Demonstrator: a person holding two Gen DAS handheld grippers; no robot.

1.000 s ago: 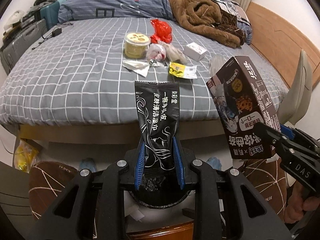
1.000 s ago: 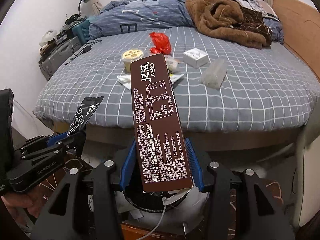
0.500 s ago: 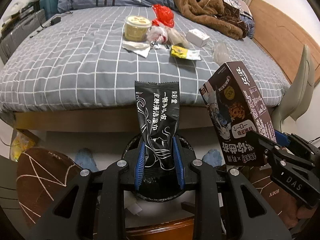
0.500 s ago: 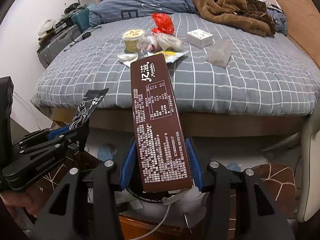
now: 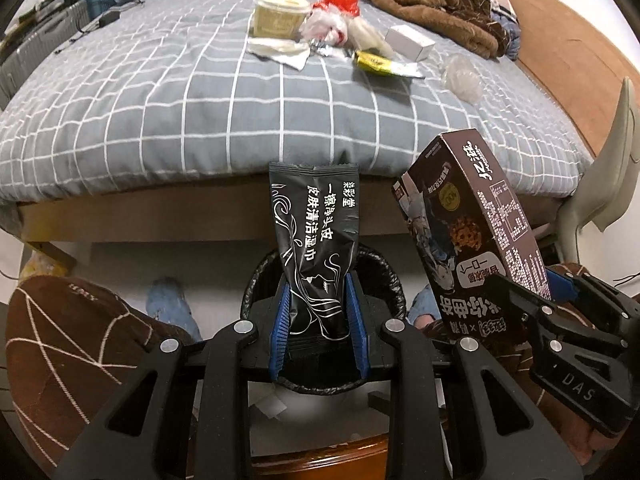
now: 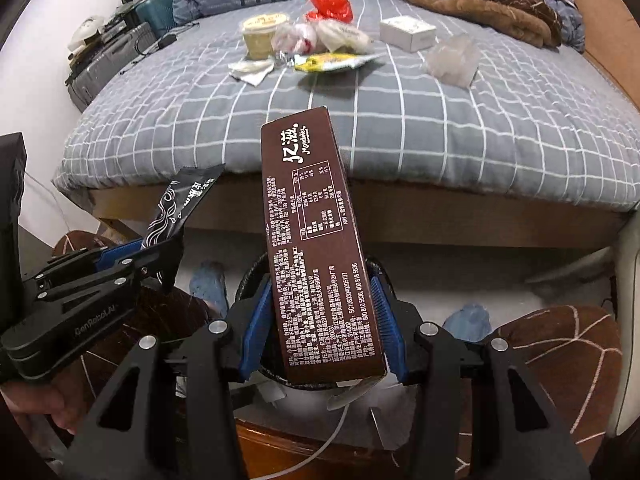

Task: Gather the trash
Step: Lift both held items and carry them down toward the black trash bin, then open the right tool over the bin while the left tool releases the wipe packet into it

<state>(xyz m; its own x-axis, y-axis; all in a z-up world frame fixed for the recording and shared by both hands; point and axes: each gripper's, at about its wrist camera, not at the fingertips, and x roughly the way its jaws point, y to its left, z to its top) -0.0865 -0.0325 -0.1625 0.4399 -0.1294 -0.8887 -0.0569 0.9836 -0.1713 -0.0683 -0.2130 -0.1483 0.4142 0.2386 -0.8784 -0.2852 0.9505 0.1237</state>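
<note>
We hold our left tool clamped on a black wrapper and our right tool clamped on a brown box, centring both over the bin before letting go.

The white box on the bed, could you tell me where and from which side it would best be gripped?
Grip the white box across its two long side faces, coming down from above. It lies flat on the bedspread with its broad top up, and those sides are straight and parallel. The clear plastic wrapper sits close beside it, so approach from the side away from that.
</note>
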